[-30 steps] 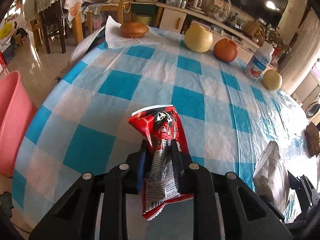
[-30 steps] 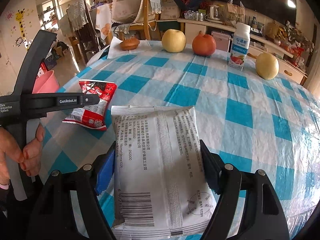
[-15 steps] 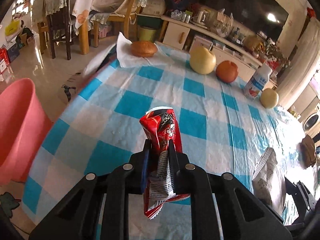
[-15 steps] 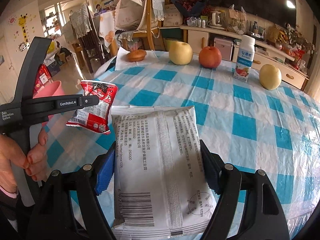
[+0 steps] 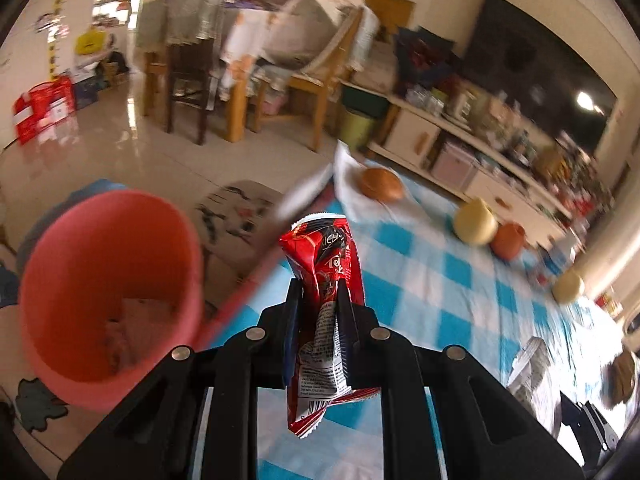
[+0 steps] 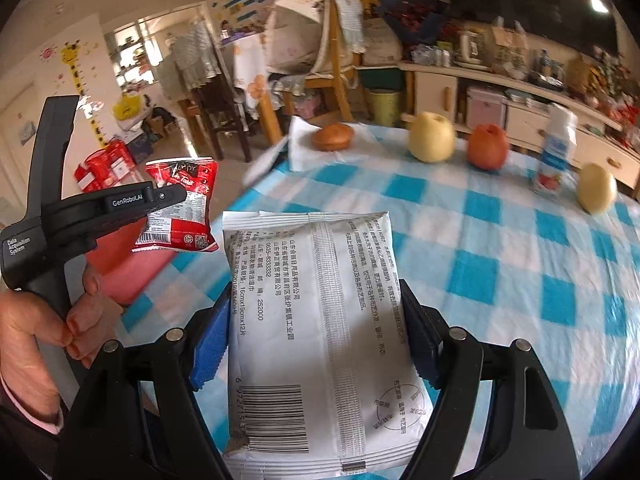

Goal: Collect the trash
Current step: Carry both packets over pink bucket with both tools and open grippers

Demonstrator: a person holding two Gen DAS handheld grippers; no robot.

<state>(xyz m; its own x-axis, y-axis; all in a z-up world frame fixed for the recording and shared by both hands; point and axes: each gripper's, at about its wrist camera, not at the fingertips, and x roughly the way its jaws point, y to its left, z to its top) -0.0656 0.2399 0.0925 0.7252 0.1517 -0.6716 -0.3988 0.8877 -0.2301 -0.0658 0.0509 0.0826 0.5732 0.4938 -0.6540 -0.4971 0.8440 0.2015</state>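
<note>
1. Left tongs [image 5: 318, 320]: clamped tight on the red snack wrapper [image 5: 322, 276]. The wrapper hangs in the air, clear of the surface [image 5: 440, 280], at the surface edge nearest the pink bin [image 5: 108, 280].
2. Right tongs [image 6: 316, 344]: closed on the white wipes packet [image 6: 320, 320], with a pad pressing each long side. The packet is lifted above the checked cloth, farther from the bin than the red wrapper.
3. Pink bin: stands on the floor beside the surface. Something pale lies at its bottom; the blur hides what it is.
4. Done, as judged: both pieces of trash are picked up and carried.
5. Left to do, as judged: bring each piece over the bin mouth and release it. Neither is over the opening yet.
6. Items beyond the bin on the surface: a bun [image 6: 333, 137] on paper, two pears, an apple [image 6: 487, 146] and a drink bottle [image 6: 557, 151]. These look like food, not trash.
</note>
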